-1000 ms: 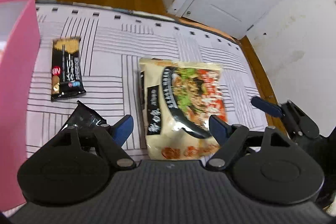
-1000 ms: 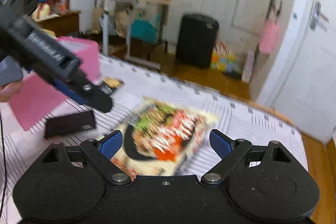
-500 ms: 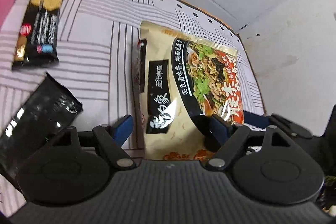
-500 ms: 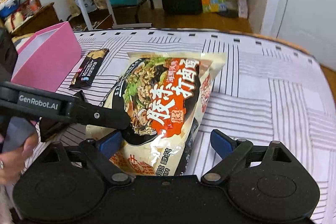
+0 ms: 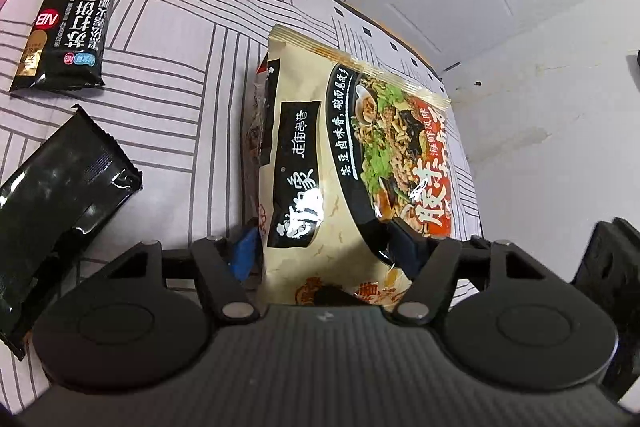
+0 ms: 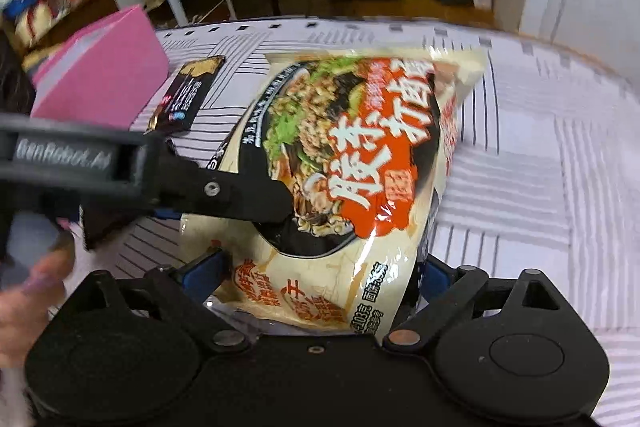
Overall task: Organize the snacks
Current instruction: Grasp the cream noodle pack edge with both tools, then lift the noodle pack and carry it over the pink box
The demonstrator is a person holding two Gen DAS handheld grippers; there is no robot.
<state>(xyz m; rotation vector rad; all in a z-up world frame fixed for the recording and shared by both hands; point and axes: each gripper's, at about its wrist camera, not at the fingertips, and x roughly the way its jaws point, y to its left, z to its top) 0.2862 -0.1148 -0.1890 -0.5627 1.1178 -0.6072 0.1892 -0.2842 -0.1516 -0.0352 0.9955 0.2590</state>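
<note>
A: Where's the noodle bag [image 5: 320,163] rn?

B: Dead centre for us, lying on the striped cloth [image 5: 172,67]. Both claws are on it. Our left claw [image 5: 324,247] is pinched on its near end: one blue pad under the 9 o'clock edge, the other pressed on top of the printed bowl at abt 3 o'clock.

A: And the right?

B: Right claw [image 6: 320,275] has its pads against both sides of the bag's near end [image 6: 352,167], so it's gripping too. The bag looks tipped up a bit on its right edge in the right cam, tho we can't tell if it's fully off the cloth.

A: What else do we see?

B: Left cam: cracker packet [image 5: 68,27] at 10 o'clock, flat, well apart from the bag. A black wrapper [image 5: 56,183] at 8–9 o'clock, just beside our left finger. Right cam: pink box [image 6: 100,67] at 10 o'clock w/ the cracker packet just beside it, plus a blurry hand [image 6: 28,287] at 8 o'clock holding the left tool.
</note>
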